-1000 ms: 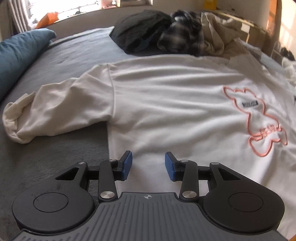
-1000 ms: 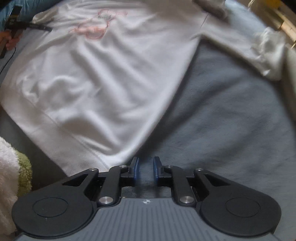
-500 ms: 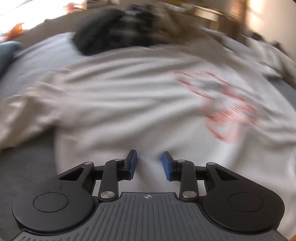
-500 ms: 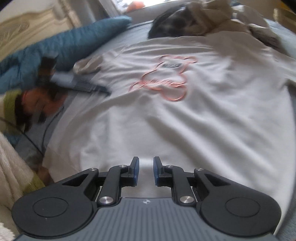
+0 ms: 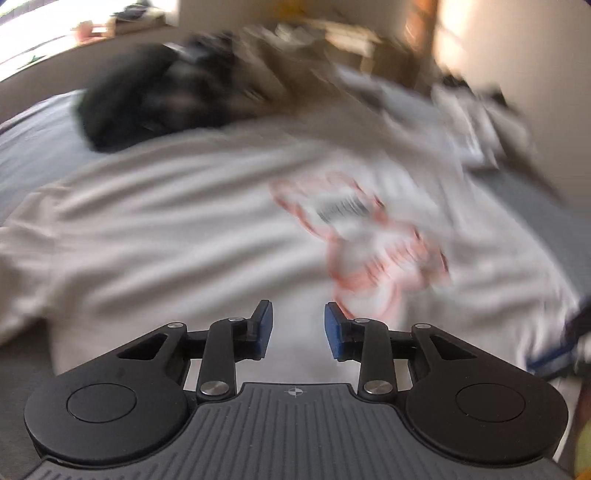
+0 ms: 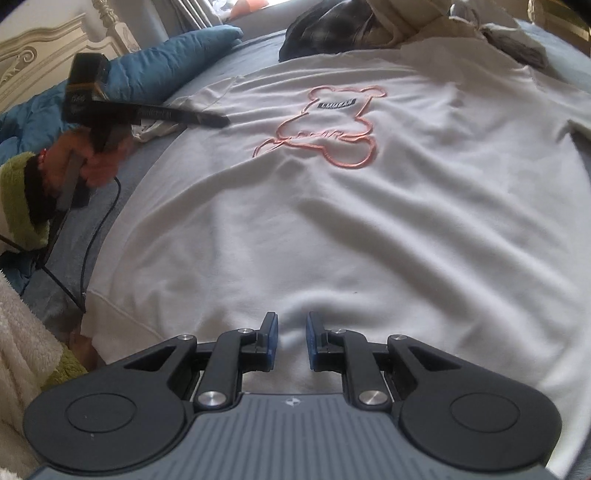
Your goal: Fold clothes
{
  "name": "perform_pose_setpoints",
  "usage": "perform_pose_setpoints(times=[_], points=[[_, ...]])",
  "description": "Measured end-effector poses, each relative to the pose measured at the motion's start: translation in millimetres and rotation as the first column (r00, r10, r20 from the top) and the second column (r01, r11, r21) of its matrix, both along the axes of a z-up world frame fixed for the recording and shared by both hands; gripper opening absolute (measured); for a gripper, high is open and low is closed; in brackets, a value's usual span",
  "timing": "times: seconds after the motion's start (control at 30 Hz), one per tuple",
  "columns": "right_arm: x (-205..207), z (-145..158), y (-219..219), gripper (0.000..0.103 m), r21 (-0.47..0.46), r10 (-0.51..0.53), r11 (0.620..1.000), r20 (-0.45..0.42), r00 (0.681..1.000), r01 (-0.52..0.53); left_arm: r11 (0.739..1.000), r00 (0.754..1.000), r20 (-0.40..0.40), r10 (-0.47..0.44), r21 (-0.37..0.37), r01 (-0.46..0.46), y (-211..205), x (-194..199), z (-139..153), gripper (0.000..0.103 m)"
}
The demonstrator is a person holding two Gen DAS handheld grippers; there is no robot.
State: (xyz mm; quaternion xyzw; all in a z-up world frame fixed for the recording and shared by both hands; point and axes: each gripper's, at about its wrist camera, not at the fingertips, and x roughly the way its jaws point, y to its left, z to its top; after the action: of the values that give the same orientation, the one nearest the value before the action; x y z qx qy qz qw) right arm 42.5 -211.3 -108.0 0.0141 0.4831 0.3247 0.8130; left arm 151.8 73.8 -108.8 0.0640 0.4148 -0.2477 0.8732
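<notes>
A: Nearest?
B: Right gripper (image 6: 291, 341), jaws slightly apart, empty, above the hem of the white cotton sweatshirt with a pink bear outline (image 6: 351, 229), spread flat on the grey bed cover (image 6: 221, 62).
A: Left gripper (image 5: 298, 328)?
B: Wider gap, empty, over the sweatshirt. Beyond: heap of dark clothes (image 6: 328, 26).

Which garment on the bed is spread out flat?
The white sweatshirt with the pink bear outline; the dark and checked clothes behind it lie bunched in a heap.
</notes>
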Motion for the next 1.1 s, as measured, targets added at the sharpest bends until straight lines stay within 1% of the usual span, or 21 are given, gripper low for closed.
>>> perform_pose_setpoints(times=[0.03,0.1,0.13,0.23,0.3,0.37,0.4,0.47,0.53,0.6,0.63,0.67,0.73,0.77,0.8,0.83,0.9,0.93,1.0,1.03,1.1], points=[[0.2,-0.7,1.7,0.017,0.002,0.004,1.000,0.002,1.000,-0.004,0.997,1.000,0.004,-0.005,0.074,0.005,-8.3,1.4,-11.4,0.032],[0.6,-1.8,3.8,0.017,0.005,0.007,1.000,0.005,1.000,-0.007,0.987,0.994,0.113,0.007,0.159,-0.025,-12.5,4.4,-24.5,0.032],[0.6,-1.8,3.2,0.017,0.007,0.005,1.000,0.004,1.000,-0.005,0.982,0.990,0.135,0.040,0.176,-0.064,-10.7,13.1,-25.1,0.033],[0.0,-1.9,0.9,0.017,0.012,-0.004,1.000,0.000,1.000,0.004,0.958,0.970,0.200,0.139,0.220,-0.183,-5.1,40.1,-26.1,0.034],[-0.3,-2.5,-0.5,0.017,0.018,-0.010,1.000,-0.004,1.000,0.010,0.950,0.961,0.205,0.185,0.215,-0.228,-0.9,51.9,-17.4,0.033],[-0.4,-3.0,-1.1,0.017,0.021,-0.010,1.000,-0.002,1.000,0.010,0.952,0.957,0.205,0.206,0.185,-0.244,5.5,52.3,-4.3,0.032],[-0.4,-3.3,-1.3,0.017,0.022,-0.010,1.000,-0.001,1.000,0.010,0.963,0.962,0.187,0.199,0.145,-0.227,7.3,48.2,4.4,0.032],[0.1,-4.2,-2.3,0.017,0.027,-0.010,1.000,-0.002,1.000,0.010,0.990,0.987,0.101,0.128,0.042,-0.132,11.7,28.0,17.3,0.032],[1.3,-5.5,-3.4,0.017,0.036,-0.015,0.999,-0.009,1.000,0.015,1.000,1.000,0.025,-0.010,0.012,0.010,7.5,0.7,19.0,0.033],[2.1,-6.3,-4.4,0.017,0.043,-0.017,0.999,-0.015,1.000,0.018,0.994,0.996,-0.033,-0.078,0.068,0.080,-2.7,-17.5,4.7,0.033],[2.5,-6.5,-4.7,0.017,0.045,-0.018,0.999,-0.017,1.000,0.019,0.992,0.997,-0.044,-0.068,0.105,0.072,-5.0,-22.1,-6.0,0.033],[2.8,-6.7,-4.9,0.017,0.048,-0.017,0.999,-0.019,1.000,0.018,0.988,0.997,-0.054,-0.056,0.142,0.064,-7.1,-26.6,-16.7,0.034],[3.4,-6.6,-4.7,0.017,0.046,-0.016,0.999,-0.019,1.000,0.017,0.987,0.999,0.014,-0.036,0.159,0.033,-6.0,-25.3,-18.0,0.034],[3.0,-6.5,-4.5,0.017,0.044,-0.016,0.999,-0.017,1.000,0.016,0.978,0.998,0.060,0.022,0.205,-0.034,-4.7,-18.6,-17.6,0.034],[2.0,-6.3,-4.2,0.017,0.042,-0.016,0.999,-0.014,1.000,0.017,0.963,0.991,0.109,0.079,0.248,-0.104,-3.4,-11.7,-17.2,0.035],[1.2,-6.4,-4.1,0.017,0.040,-0.018,0.999,-0.013,1.000,0.019,0.955,0.984,0.124,0.131,0.250,-0.159,1.7,-2.5,-16.9,0.037],[0.0,-6.4,-3.9,0.017,0.037,-0.023,0.999,-0.013,1.000,0.024,0.952,0.970,0.103,0.218,0.197,-0.235,14.3,14.9,-10.5,0.037],[-0.6,-6.1,-3.6,0.017,0.035,-0.025,0.999,-0.013,1.000,0.025,0.956,0.970,0.082,0.230,0.168,-0.241,15.9,18.6,-3.5,0.035],[-1.2,-6.2,-2.9,0.017,0.030,-0.022,0.999,-0.011,1.000,0.022,0.976,0.982,0.087,0.168,0.126,-0.178,7.1,9.7,8.7,0.035],[-1.2,-6.7,-2.8,0.017,0.028,-0.021,0.999,-0.010,1.000,0.022,0.990,0.993,0.073,0.091,0.099,-0.099,-1.6,-0.9,14.2,0.035],[-0.5,-7.7,-2.7,0.017,0.031,-0.024,0.999,-0.015,1.000,0.025,0.997,0.999,0.025,-0.041,0.066,0.040,-22.7,-17.7,13.4,0.035]])
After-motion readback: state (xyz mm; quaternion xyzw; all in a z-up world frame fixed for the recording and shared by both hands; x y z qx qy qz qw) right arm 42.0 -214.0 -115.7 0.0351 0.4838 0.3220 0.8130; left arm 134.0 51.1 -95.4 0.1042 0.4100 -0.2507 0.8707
